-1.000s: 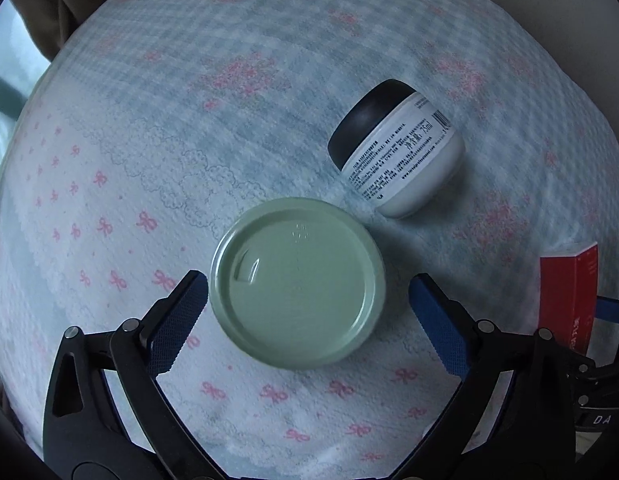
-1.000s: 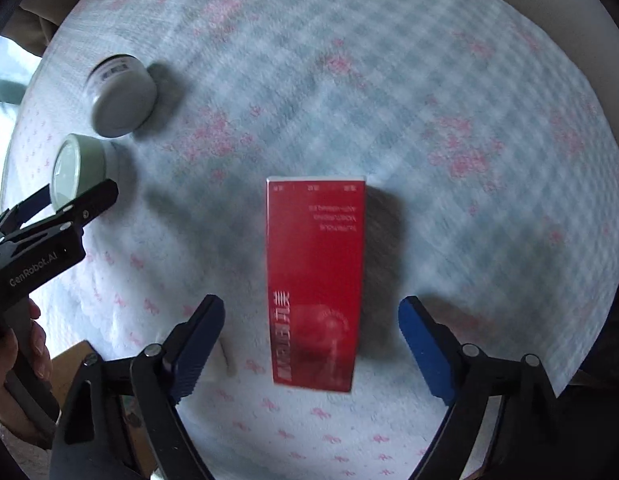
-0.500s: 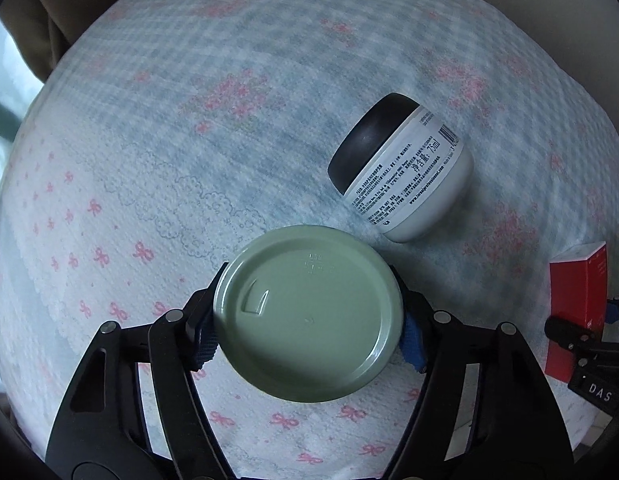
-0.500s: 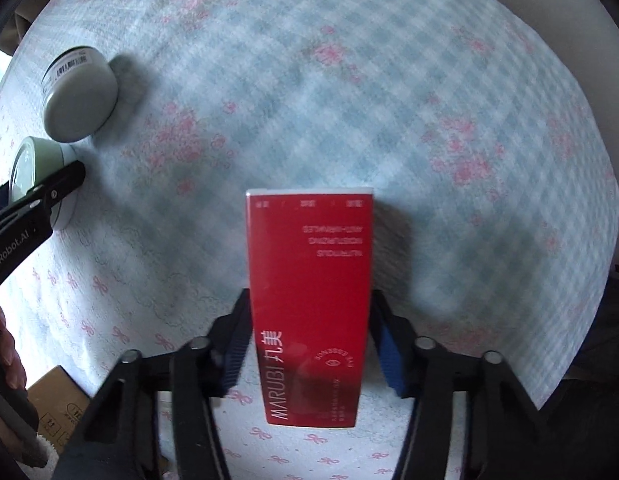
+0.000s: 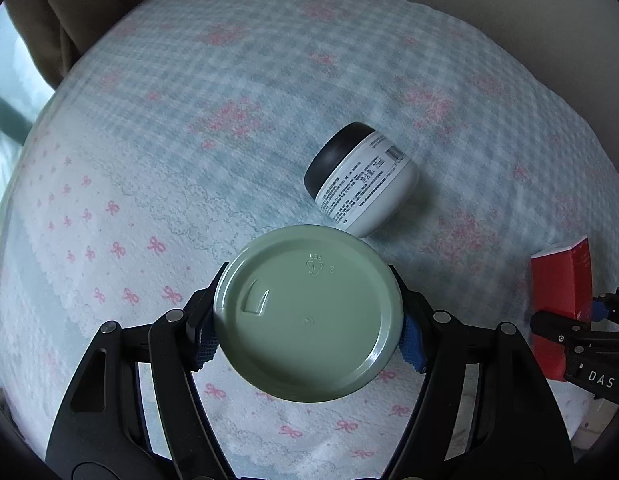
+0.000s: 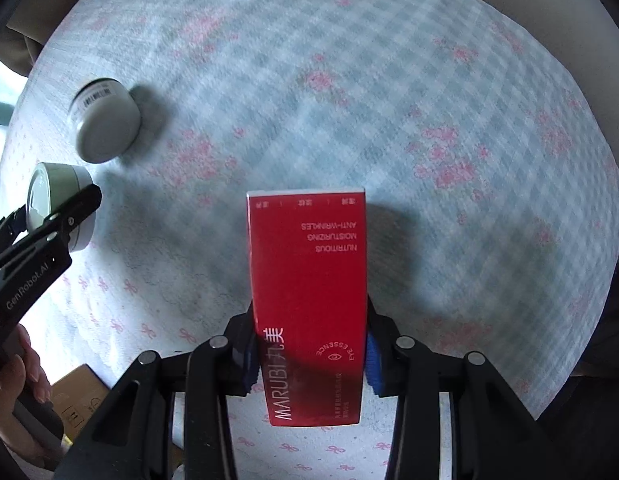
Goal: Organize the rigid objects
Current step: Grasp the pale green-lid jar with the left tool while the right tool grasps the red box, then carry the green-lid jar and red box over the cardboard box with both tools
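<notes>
Right wrist view alone shows a hand [image 6: 17,376] gripping the left claw's [image 6: 49,220] handle.

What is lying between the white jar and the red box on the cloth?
Nothing: in the right wrist view, only bare checked cloth separates the white jar from the red box. The green jar sits left of that stretch.

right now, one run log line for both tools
left tool: shut on green jar | right tool: shut on red box | white jar: on its side on cloth
</notes>
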The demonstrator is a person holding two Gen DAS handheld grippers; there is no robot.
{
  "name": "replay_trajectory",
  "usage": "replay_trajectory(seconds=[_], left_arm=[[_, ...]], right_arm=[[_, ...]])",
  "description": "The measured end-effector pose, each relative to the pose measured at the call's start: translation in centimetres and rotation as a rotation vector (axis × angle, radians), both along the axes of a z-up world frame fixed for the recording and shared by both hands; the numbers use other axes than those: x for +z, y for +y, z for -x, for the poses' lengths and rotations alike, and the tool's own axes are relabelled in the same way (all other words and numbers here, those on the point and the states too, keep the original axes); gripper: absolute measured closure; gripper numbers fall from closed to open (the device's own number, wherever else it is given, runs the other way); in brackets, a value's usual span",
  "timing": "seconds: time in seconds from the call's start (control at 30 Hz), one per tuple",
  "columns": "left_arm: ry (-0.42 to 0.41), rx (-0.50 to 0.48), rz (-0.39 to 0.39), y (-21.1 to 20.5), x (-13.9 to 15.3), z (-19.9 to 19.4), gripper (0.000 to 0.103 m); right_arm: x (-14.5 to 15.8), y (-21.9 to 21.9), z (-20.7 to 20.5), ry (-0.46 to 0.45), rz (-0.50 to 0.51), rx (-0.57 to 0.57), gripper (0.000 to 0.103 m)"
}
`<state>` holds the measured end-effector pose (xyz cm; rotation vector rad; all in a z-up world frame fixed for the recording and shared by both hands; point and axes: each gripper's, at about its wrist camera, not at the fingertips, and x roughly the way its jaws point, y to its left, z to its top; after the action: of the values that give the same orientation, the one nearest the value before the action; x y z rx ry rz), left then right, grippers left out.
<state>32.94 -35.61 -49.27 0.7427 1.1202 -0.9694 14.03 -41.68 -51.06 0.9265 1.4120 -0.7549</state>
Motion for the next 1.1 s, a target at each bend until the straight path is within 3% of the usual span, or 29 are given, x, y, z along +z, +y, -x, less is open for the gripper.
replay_trajectory(seconds=[0.33, 0.73, 0.9, 1.1], left_arm=[[-0.042, 0.066, 0.09, 2.9, 10.3, 1.8, 0.035], [-0.111, 0.231, 0.195, 15.1, 24.3, 4.6, 0.035], [-0.141, 0.314, 0.217, 21.4, 27.4, 5.9, 0.035], [-0.151, 0.445, 0.226, 29.5, 28.7, 7.3, 0.035]], right_arm=[[8.3, -0.1, 1.5, -0.1, 0.045, 0.053, 0.065], [21.2, 7.9, -0.1, -0.213, 0.149, 0.237, 0.065], [25.8, 12.5, -1.5, -0.269, 0.172, 0.344, 0.065], [28.4, 18.4, -3.3, -0.328, 0.155, 0.475, 0.065]])
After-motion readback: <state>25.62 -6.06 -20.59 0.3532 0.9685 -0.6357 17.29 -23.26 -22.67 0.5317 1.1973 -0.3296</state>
